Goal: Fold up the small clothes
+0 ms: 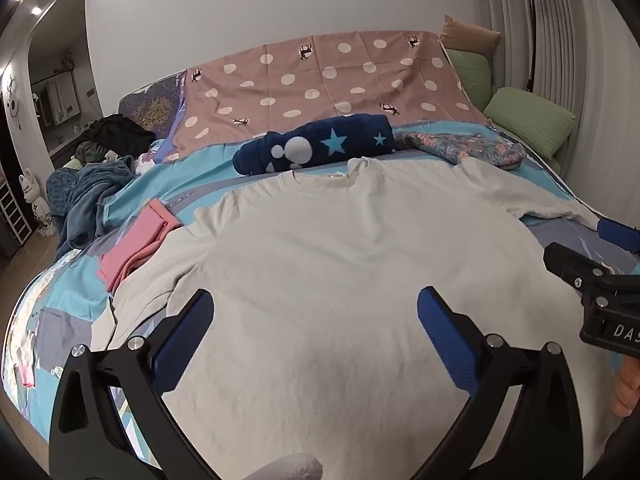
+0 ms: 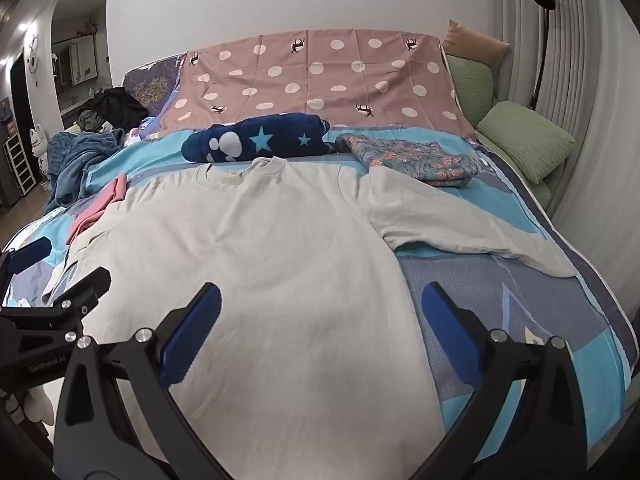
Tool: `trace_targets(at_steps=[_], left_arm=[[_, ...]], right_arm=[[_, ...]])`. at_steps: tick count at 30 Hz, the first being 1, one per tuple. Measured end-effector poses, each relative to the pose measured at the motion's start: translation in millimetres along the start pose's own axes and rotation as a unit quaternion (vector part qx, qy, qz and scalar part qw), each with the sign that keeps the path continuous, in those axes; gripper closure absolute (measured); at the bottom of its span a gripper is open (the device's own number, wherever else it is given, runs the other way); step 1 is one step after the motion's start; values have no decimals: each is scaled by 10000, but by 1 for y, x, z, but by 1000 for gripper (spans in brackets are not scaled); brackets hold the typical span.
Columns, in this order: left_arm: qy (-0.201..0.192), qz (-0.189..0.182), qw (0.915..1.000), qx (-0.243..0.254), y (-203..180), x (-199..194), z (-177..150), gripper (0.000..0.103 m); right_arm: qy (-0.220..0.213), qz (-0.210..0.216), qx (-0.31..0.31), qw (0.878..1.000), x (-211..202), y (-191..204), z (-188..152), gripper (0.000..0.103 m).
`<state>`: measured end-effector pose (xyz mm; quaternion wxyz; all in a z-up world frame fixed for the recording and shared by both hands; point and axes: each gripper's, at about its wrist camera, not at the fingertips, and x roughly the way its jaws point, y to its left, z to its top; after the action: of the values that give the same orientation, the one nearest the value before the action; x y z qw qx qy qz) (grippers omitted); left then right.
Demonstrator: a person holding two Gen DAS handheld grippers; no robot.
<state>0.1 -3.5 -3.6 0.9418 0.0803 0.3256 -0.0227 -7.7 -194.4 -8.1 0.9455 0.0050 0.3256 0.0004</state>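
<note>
Lying flat on bed (image 2: 500, 300): white shirt (image 2: 260, 260); both claws wide, empty.

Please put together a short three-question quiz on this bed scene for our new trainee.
1. True or false: the left gripper is clamped on the white T-shirt.
2. Which lies beside the shirt's sleeve on the left of both views? A. the pink garment B. the floral folded cloth C. the green pillow
3. What pattern marks the navy rolled blanket beyond the shirt's collar?

Key:
1. False: both the left and the right gripper stand open above the shirt, holding nothing.
2. A.
3. Light blue stars and white round patches.
</note>
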Motion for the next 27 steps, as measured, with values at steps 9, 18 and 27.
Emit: trace_targets(at_steps=[9, 18, 27], left_arm=[[25, -105, 9999, -81, 11, 8, -6, 1], [-83, -33, 9999, 85, 9, 8, -11, 1], [-753, -13, 9971, 76, 13, -8, -17, 1]], right_arm=[[69, -70, 46, 9999, 5, 4, 2, 2], [-42, -124, 44, 9999, 5, 5, -1, 2], [-121, 52, 14, 9999, -2, 7, -1, 2]])
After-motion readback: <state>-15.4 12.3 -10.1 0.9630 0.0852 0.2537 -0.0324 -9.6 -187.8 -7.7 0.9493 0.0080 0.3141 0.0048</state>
